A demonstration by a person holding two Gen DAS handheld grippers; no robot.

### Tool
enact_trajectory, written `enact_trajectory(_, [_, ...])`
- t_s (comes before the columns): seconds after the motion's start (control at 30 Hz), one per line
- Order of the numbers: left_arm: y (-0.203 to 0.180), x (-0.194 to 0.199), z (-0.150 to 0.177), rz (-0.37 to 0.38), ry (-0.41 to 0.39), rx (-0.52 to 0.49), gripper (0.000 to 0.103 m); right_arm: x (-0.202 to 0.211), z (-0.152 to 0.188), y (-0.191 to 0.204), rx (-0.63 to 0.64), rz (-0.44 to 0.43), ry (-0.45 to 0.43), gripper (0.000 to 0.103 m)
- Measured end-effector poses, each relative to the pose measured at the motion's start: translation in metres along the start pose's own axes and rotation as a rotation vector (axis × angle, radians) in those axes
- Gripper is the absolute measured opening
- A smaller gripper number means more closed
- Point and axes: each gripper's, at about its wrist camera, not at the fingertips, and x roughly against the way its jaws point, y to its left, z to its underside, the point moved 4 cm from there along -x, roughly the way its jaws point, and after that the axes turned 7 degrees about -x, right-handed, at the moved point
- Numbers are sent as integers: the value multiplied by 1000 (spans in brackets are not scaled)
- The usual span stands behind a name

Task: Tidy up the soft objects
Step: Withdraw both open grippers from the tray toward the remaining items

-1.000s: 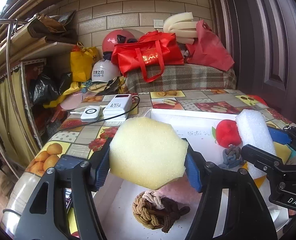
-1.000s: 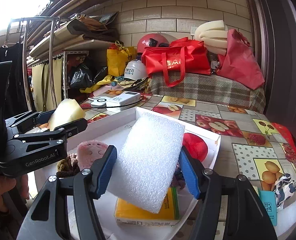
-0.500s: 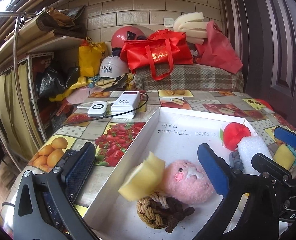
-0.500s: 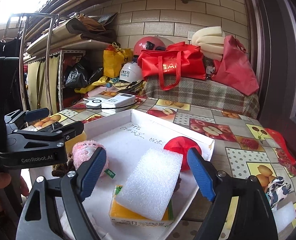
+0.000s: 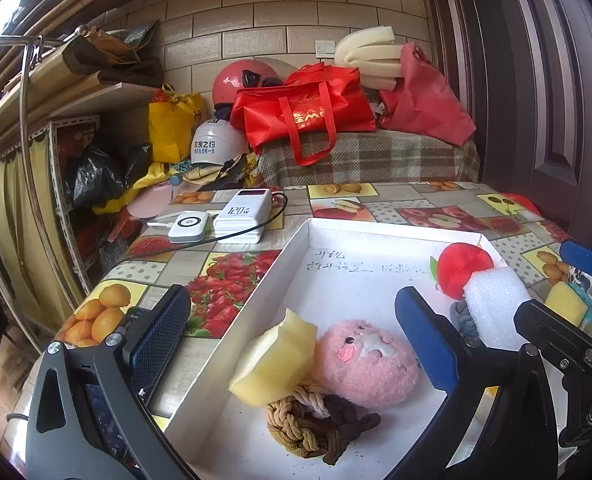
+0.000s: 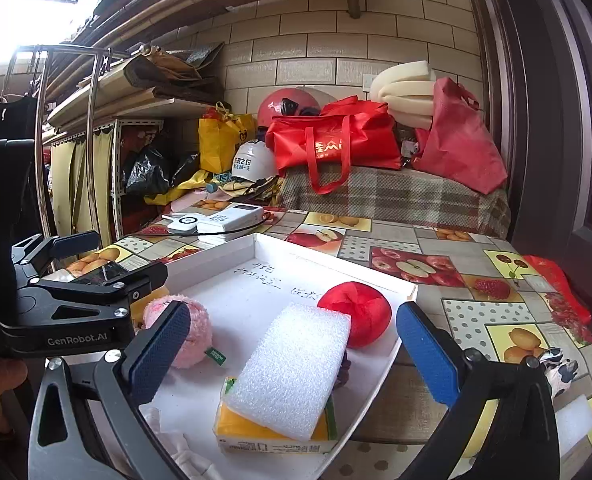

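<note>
Both grippers, left (image 5: pixel 292 348) and right (image 6: pixel 292 354), gape wide, holding nothing; yellow sponge (image 5: pixel 276 360) leans on pink plush (image 5: pixel 365 362) in tray (image 5: pixel 296 256), white foam (image 6: pixel 292 368) atop tissue pack (image 6: pixel 274 436).

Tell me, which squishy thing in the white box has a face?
The fluffy pink plush ball: it has dark eyes and rosy cheeks. The yellow sponge, white foam block and red ball are plain.

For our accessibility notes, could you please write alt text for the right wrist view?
The open right gripper hovers over a white tray, where a white foam block lies on a yellow tissue pack between a pink plush toy and a red soft ball. The left gripper is at left, above a fruit-patterned tablecloth.
</note>
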Motion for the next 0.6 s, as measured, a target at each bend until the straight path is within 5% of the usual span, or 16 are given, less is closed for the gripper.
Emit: enact_trajectory(0.6, [2, 0, 0, 4, 0, 2, 103, 1, 0, 0, 0, 0, -2, 103])
